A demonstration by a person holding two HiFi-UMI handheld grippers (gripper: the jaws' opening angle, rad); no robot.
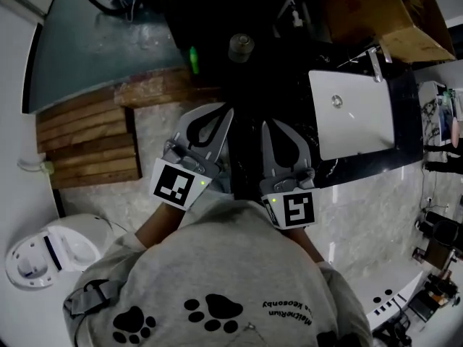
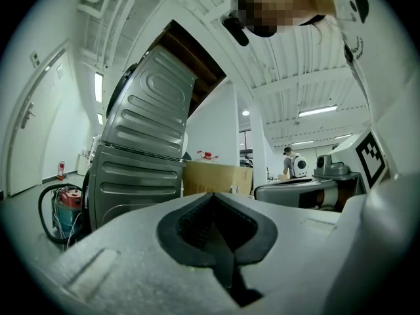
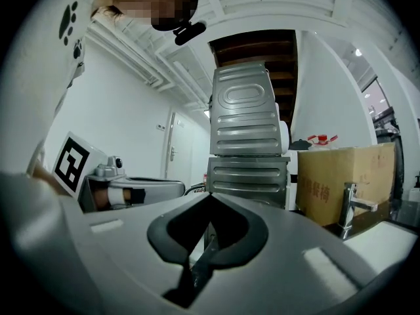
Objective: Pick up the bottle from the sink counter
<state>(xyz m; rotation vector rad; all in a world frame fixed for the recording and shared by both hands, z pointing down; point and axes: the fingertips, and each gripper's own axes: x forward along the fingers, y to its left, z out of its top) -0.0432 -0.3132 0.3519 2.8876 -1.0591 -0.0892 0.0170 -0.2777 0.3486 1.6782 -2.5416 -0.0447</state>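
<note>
Jaws, left gripper (image 1: 229, 112): I had them closed, empty.
Jaws, right gripper (image 1: 265, 124): closed, empty.
Sink (image 1: 354, 114): lay to my right.

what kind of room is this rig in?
Probably a mock bathroom inside a workshop hall: a toilet, a white sink with a faucet on a dark counter, and a cardboard box behind it.

Head view overhead, facing steeply down
</note>
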